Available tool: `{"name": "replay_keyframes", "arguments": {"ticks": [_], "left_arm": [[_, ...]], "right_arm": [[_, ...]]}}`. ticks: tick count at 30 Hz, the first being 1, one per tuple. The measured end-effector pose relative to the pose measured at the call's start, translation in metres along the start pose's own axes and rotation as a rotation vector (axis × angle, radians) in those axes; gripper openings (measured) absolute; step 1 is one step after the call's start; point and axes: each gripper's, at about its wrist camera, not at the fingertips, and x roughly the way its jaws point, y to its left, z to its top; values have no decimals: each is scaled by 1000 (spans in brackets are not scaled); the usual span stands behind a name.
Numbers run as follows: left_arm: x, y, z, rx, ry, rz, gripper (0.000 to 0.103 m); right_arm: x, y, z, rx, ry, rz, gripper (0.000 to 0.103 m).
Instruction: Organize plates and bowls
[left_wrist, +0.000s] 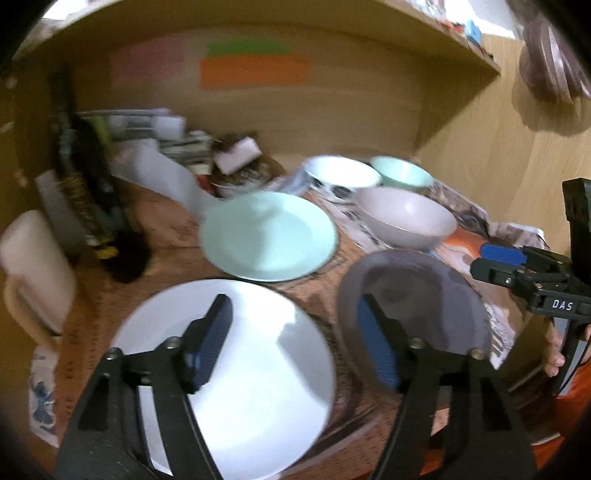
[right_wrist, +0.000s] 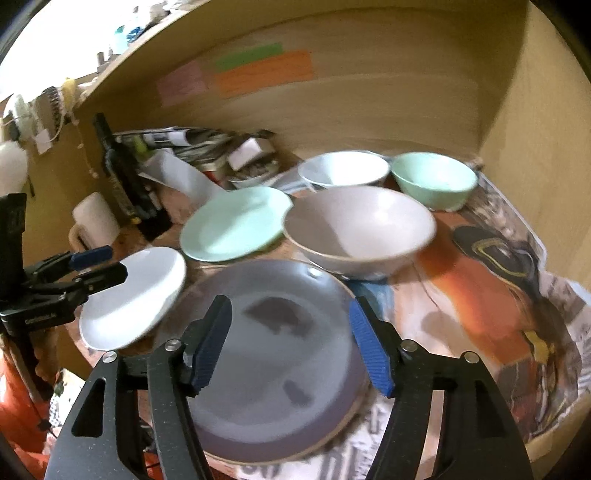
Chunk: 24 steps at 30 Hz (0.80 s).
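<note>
Glossy round white plate (left_wrist: 236, 373), matte grey plate (right_wrist: 280, 354), both grippers' ribbed fingers apart

Bare newspaper (right_wrist: 491, 295) right of the grey plate (right_wrist: 273, 354) offers passage; bowls (right_wrist: 360, 229) crowd behind.

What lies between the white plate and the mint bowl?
In the right wrist view, the mint plate and the grey bowl lie between the white plate and the mint bowl.
</note>
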Motion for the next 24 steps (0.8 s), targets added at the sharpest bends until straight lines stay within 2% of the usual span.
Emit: {"name": "replay_keyframes", "arguments": {"ticks": [4,13,20,24], "left_arm": [[-11,24,-10,-31,-9,60,73],[-16,77,-41,-102,43,155,73],[-15,107,-62,-136,78,168,73],[-12,119,-73,-174,101,133,73]], "right_arm": [[7,16,7,-38,-1,25,74],[41,65,21,-137,46,86,74],[75,93,25,-190,127,112,74],[94,103,28,-205,190,131,74]]}}
